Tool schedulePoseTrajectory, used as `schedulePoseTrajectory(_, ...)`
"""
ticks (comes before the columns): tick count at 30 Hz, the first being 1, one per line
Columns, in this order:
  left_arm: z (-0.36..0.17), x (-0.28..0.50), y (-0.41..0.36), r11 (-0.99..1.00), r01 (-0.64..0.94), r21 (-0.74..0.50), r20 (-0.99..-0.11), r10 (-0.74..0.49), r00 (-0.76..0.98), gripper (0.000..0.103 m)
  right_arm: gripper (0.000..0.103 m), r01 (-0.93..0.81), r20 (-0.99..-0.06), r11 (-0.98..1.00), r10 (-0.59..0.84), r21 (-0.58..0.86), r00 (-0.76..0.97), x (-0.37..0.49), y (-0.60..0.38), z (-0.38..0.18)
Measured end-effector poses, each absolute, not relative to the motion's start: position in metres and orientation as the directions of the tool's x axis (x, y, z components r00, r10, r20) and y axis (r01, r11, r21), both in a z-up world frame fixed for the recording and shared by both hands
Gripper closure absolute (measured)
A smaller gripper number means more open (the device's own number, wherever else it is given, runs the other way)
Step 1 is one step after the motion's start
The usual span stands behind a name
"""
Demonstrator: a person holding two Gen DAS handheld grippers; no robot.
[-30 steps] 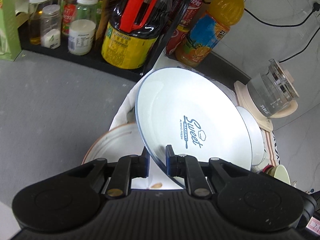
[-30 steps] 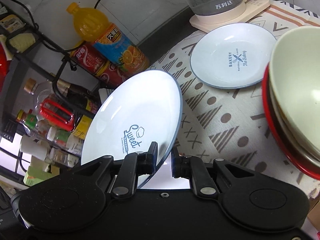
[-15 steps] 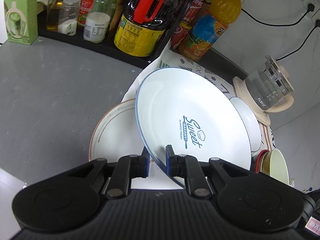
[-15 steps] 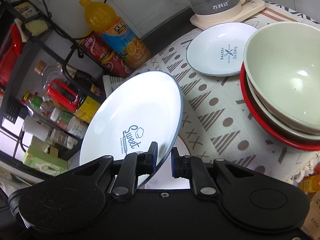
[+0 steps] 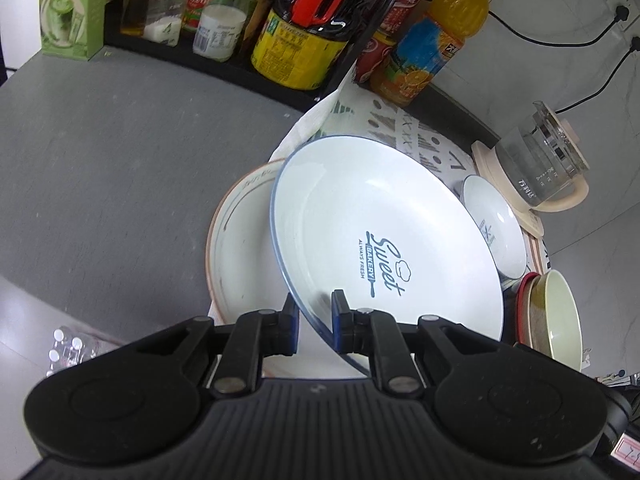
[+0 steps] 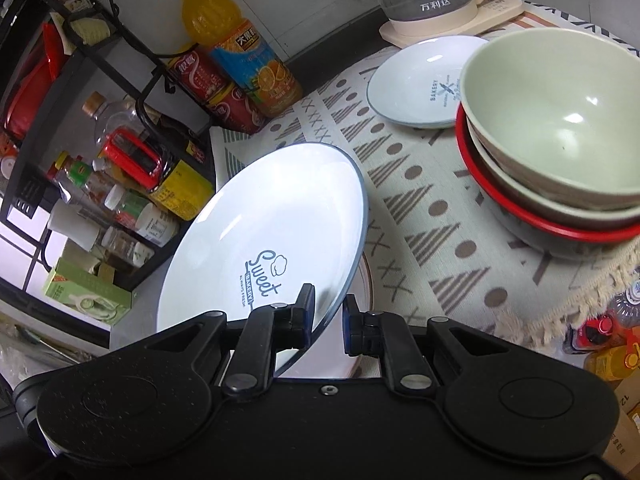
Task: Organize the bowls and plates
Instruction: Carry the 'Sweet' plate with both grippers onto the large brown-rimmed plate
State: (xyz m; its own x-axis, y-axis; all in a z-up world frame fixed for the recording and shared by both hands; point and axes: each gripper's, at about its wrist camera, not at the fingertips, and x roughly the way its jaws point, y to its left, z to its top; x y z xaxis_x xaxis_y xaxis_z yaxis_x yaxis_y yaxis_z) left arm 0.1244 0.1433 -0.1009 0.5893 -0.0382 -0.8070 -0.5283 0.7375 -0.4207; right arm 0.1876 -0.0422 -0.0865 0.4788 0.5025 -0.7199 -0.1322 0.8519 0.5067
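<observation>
A large white plate with a blue rim and "Sweet Bakery" print (image 5: pixel 384 240) is held tilted above the table. My left gripper (image 5: pixel 315 316) is shut on its near rim, and my right gripper (image 6: pixel 327 316) is shut on the rim of the same plate (image 6: pixel 260 240). Under it lies a cream plate with a brown rim (image 5: pixel 236 248), mostly hidden in the right wrist view (image 6: pixel 366 280). A small white bakery plate (image 6: pixel 416 88) lies near the kettle. Pale green bowls (image 6: pixel 560 120) are stacked in a red bowl (image 6: pixel 520 216).
A patterned cloth (image 6: pixel 420 208) covers the table. A glass kettle on a cream base (image 5: pixel 540 168) stands at the back. An orange juice bottle (image 6: pixel 236 52), red cans (image 6: pixel 208 88) and a black rack of condiment bottles (image 5: pixel 296 32) line the wall. A green box (image 5: pixel 68 8) stands far left.
Both grippers have lifted and pulled back with the large plate, so more of the table shows. The cream plate beneath and the bowl stack have come further into view.
</observation>
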Motion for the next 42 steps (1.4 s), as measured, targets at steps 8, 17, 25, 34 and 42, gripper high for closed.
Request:
schedulePoseTrajectory(8,-0.114,0.119,0.142,0.728,-0.542,-0.419,-0.822,-0.051,0.567,0.089,0.09,-0.149,-0.743,0.871,0.479,0.468,0.467,0.176,-0.041,-0.092)
schedulePoseTrajectory(17,-0.13,0.123,0.149,0.712,-0.558,-0.425,-0.845,-0.092,0.526,0.088,0.089,-0.136,-0.761,0.882,0.46,0.452,0.457,0.178,-0.039,-0.098)
schedulePoseTrajectory(25,-0.13,0.137,0.159,0.726,-0.563,-0.395,-0.876,-0.113,0.468,0.086,0.09,-0.12,-0.774,0.886,0.452,0.448,0.443,0.185,-0.032,-0.102)
schedulePoseTrajectory(34,-0.117,0.133,0.181,0.756,-0.557,-0.344,-0.865,-0.026,0.5,0.077,0.093,-0.103,-0.791,0.896,0.43,0.431,0.436,0.194,-0.03,-0.106)
schedulePoseTrajectory(42,-0.126,0.138,0.19,0.758,-0.584,-0.292,-0.887,0.014,0.462,0.076,0.095,-0.095,-0.799,0.907,0.408,0.411,0.441,0.199,-0.028,-0.107)
